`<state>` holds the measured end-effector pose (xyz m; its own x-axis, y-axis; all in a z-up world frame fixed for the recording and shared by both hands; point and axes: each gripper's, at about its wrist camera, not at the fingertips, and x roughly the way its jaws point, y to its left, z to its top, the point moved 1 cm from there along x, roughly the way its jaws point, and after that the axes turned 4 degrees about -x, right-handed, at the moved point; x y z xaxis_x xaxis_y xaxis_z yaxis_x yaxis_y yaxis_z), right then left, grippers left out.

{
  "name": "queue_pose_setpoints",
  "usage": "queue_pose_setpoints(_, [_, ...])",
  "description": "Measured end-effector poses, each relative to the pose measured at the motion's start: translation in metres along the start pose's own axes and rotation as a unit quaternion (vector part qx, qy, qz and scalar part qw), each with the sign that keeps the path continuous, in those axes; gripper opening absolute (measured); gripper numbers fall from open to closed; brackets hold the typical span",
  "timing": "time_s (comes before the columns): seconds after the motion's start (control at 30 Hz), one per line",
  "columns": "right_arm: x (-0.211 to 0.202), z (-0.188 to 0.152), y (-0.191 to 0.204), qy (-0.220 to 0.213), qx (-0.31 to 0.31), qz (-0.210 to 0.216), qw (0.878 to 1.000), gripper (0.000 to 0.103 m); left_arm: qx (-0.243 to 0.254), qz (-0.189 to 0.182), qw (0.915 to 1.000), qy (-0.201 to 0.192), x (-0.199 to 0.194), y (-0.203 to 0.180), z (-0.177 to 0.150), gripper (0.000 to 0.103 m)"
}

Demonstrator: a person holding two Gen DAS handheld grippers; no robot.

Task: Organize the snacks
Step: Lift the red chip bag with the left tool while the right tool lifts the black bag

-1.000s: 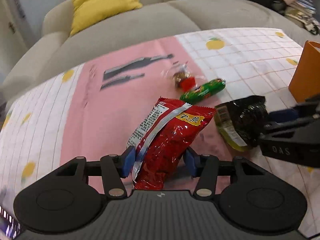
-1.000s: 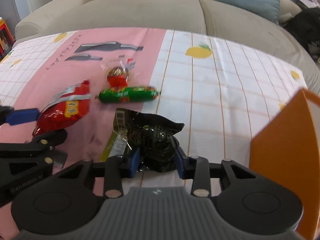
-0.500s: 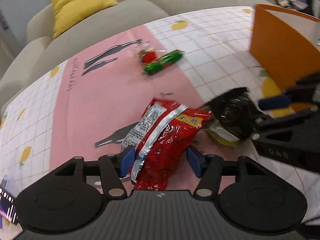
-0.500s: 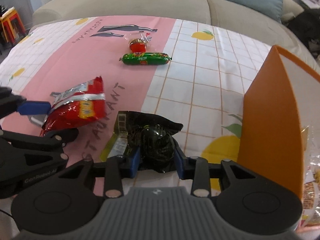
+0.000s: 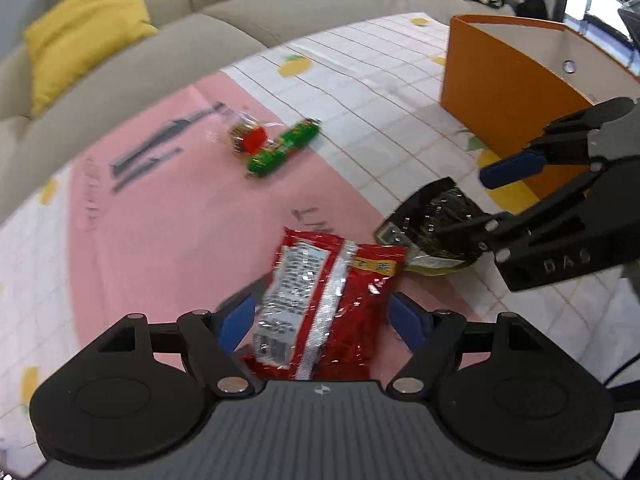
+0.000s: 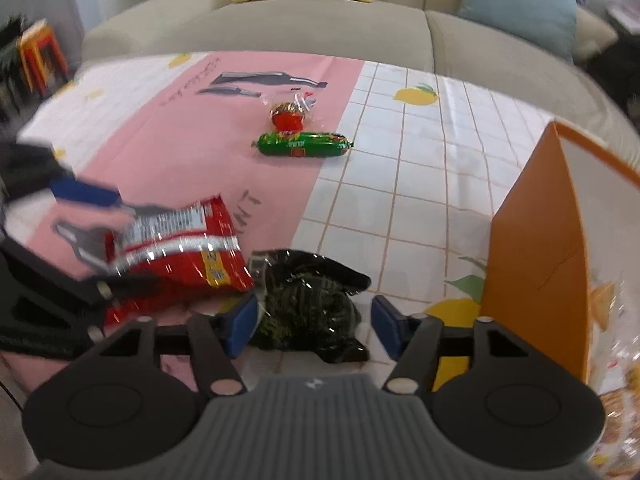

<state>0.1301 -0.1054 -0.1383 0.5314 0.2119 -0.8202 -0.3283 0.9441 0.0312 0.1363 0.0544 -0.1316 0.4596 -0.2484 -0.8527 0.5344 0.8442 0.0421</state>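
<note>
The red snack packet [image 5: 324,304] lies on the pink band of the cloth-covered bench [image 5: 168,224], between the blue pads of the left tongs [image 5: 320,322]. The jaws of these tongs are opening; both pads stand clear of the packet. The black snack packet [image 6: 308,304] lies just beside the red one, at the line where the pink band meets the white checked area, between the pads of the right tongs [image 6: 312,326]. These jaws are also opening: the right pad stands clear, and the left pad sits at the packet's edge without pressing it.

Farther out on the pink band lie a green sausage-shaped snack [image 6: 302,145] and, just behind it, a small sweet in clear wrap [image 6: 288,114]. An orange box [image 5: 504,96] with a white inside stands on the white area, near the right tongs.

The bench cloth is white with an orange grid and lemon prints, with dark bottle shapes printed on the pink band. A beige sofa [image 6: 312,28] runs along the far edge of the bench, carrying a yellow cushion [image 5: 80,56] and a pale blue cushion [image 6: 520,4].
</note>
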Motion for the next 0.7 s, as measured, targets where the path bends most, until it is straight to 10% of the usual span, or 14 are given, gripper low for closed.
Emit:
queue_pose_setpoints(0.3, [0.014,0.008,-0.02,0.025,0.109,0.038,0.993,0.068,0.021,-0.02,0.999,0.033,0.03,0.004,0.003,0.096])
queue_pose_setpoints(0.7, [0.031,0.0,0.004,0.034,0.037,-0.01,0.999,0.059,-0.008,-0.014,0.9997,0.02,0.04,0.003,0.002,0.098])
